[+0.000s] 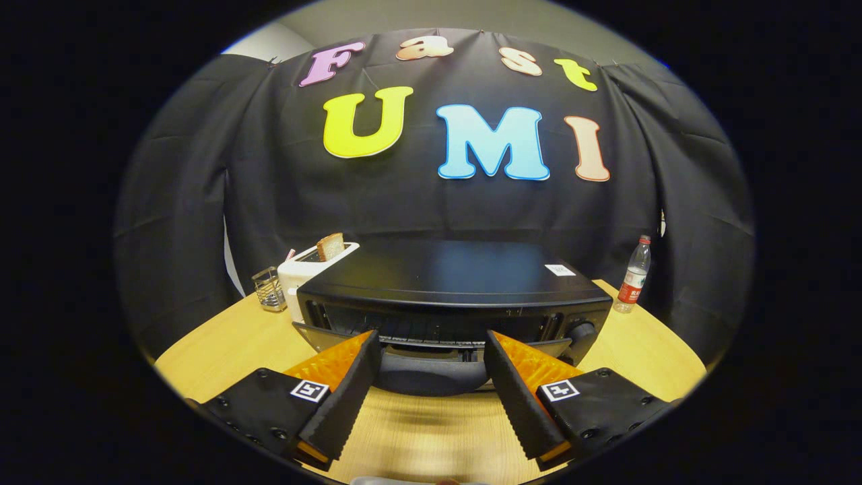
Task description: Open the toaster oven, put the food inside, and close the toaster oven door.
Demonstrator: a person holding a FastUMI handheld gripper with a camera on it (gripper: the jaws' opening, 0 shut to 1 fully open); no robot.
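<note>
Black metal oven [458, 283] looked heavy and rigid; its door [431, 367] hung partly open. Gripper [431, 343] fingers were spread, empty, flanking the door's near edge, the likely hold.

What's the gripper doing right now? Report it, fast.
Gripper: open, holding nothing; its fingers straddle the partly lowered door of the toaster oven without pressing on it.
</note>
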